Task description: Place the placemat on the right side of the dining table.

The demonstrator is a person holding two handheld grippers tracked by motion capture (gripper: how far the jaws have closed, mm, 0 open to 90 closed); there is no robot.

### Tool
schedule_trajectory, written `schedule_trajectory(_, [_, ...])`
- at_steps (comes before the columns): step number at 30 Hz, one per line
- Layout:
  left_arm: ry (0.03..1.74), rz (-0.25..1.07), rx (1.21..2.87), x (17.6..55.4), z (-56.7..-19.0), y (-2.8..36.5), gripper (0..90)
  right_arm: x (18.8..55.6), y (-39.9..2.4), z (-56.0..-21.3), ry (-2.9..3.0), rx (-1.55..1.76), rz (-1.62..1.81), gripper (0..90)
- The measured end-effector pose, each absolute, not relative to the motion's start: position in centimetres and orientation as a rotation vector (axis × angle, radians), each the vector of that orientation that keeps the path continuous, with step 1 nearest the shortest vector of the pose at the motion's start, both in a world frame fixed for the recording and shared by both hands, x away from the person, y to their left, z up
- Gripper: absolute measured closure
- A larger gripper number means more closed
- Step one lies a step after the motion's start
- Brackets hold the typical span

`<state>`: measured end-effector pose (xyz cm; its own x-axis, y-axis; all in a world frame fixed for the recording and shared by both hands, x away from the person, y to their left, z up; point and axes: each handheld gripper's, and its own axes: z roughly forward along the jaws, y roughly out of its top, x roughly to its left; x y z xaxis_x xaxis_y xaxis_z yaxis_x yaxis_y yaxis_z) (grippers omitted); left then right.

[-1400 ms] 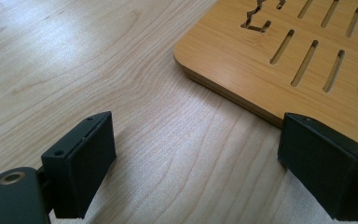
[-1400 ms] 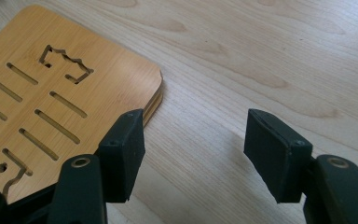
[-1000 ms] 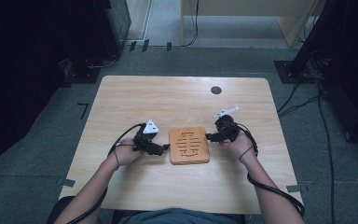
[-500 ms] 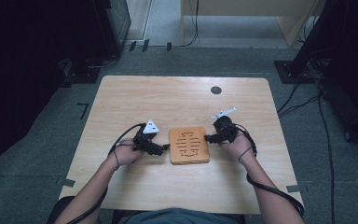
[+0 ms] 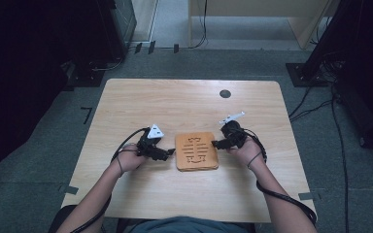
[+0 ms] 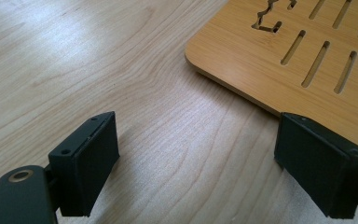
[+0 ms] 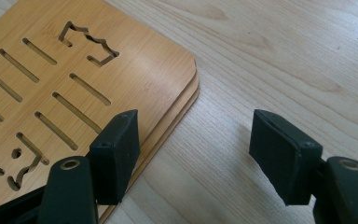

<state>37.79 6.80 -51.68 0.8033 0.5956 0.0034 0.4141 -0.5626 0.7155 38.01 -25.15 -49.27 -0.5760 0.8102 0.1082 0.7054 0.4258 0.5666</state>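
Note:
A flat bamboo board [image 5: 196,151] with cut-out slots lies on the table between my two grippers. My left gripper [image 5: 169,152] sits just left of it, open, with bare table between its pads; one pad hangs over the edge of the board [image 6: 307,56]. On the board's right side my right gripper [image 5: 215,143] is open too. Its left pad hovers over the edge of the board [image 7: 74,79], which looks like two stacked layers, and its right pad stands over the table. Neither gripper holds anything.
The light wooden table [image 5: 184,104] has a round dark grommet [image 5: 225,93] near its far right. Cables trail from both grippers. Dark equipment and floor cables surround the table.

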Motion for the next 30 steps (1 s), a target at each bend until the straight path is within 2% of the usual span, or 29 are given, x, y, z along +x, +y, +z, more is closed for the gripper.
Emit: schedule_trajectory(30, [0.758, 0.319, 2.22, 37.2, -51.0, 7.5, 12.8, 38.4, -23.6, -49.3, 2.537, 1.299, 0.866, 30.7])
